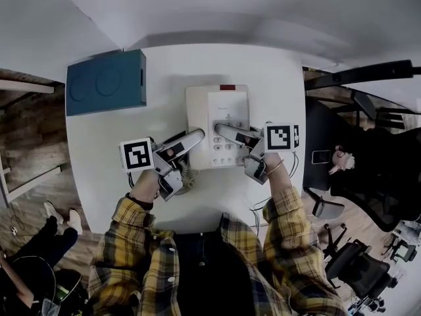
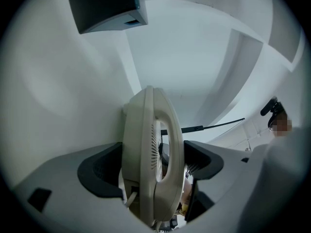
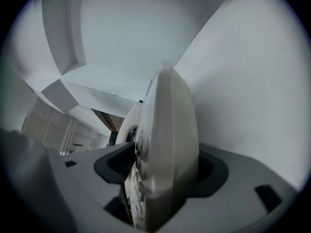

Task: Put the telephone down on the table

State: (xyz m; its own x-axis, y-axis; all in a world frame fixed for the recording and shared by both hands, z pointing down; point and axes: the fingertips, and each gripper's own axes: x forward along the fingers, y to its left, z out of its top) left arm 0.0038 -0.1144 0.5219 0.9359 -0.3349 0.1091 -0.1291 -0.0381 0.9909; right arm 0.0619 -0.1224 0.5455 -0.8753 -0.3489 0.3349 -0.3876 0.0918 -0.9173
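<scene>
Telephone [image 1: 217, 120]: beige desk set, handset on its left side, gripped from both sides over the middle of the white table [image 1: 263, 71]. I cannot tell whether its base touches the tabletop.

Left gripper [image 1: 194, 137]: jaws clamped on the handset edge [image 2: 150, 154], seen edge-on between the pads.

Right gripper [image 1: 223, 131]: jaws clamped on the keypad edge [image 3: 167, 154], buttons facing the left pad.

Writing: I read none. Print above the keypad is too small, and a red strip [image 1: 227, 87] at the far edge shows no text.

Blue box [image 1: 105, 83]: on the table's far left corner, well apart from the telephone.
</scene>
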